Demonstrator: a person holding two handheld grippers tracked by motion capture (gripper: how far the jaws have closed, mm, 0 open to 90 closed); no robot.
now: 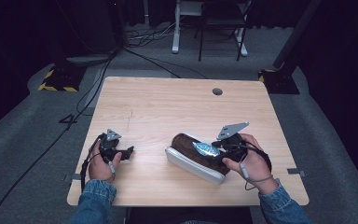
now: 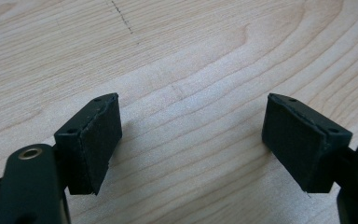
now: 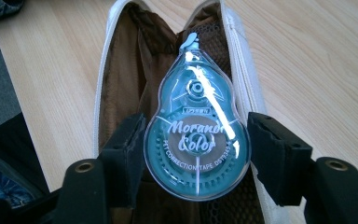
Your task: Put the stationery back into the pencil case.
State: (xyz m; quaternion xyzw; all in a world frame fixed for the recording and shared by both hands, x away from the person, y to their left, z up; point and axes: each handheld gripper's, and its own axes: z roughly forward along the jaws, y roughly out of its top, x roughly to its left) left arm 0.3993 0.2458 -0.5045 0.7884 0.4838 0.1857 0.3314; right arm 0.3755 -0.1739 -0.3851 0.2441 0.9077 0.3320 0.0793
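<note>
Pinching the correction tape [image 3: 197,140] in our right tool [image 3: 196,154] over the open pouch [image 1: 186,161], our left tool [image 2: 191,140] rests spread on the table [image 1: 168,107]

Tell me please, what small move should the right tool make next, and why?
Probably lower the correction tape a little into the open pencil case, then release. The right tool grips the tape by its sides just above the brown lining, with its tip pointing along the opening. The left tool is open over bare table.

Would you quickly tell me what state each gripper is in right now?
Left gripper: open, empty, over the table.
Right gripper: shut on the correction tape, above the open pencil case.
</note>
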